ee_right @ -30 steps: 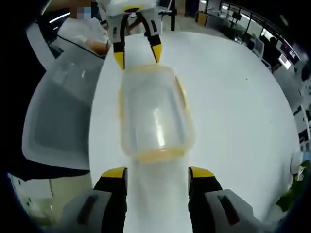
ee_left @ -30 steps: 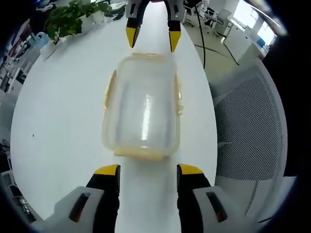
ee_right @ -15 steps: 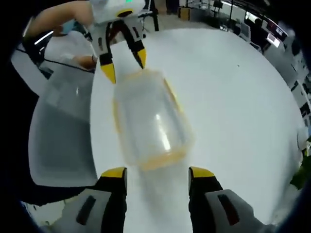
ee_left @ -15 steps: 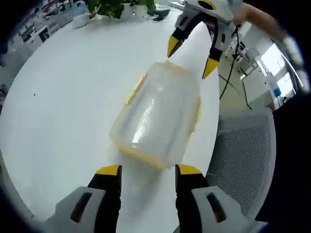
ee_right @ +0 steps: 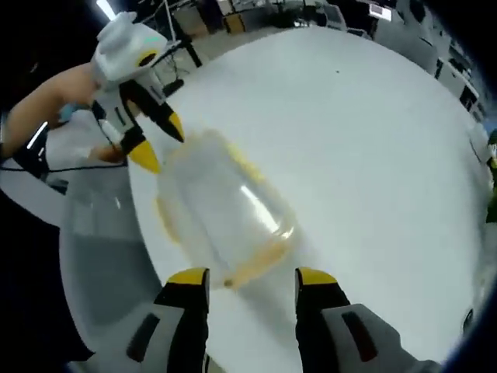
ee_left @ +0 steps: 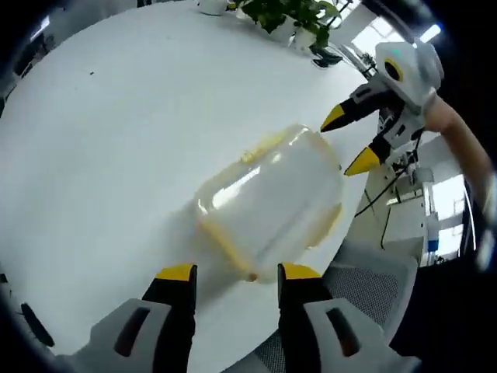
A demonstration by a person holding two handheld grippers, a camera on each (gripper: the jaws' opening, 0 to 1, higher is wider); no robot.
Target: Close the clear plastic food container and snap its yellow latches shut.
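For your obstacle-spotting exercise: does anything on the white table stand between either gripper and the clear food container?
Nothing visible does. The container lies on the bare white table, one end just ahead of the open left gripper, the other at the open right gripper. The plant stands far off.

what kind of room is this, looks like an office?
Probably an open-plan office or lab. A large white table holds the clear container, a mesh office chair stands beside it, potted plants sit at the table's far edge, and desks with monitors stand behind.
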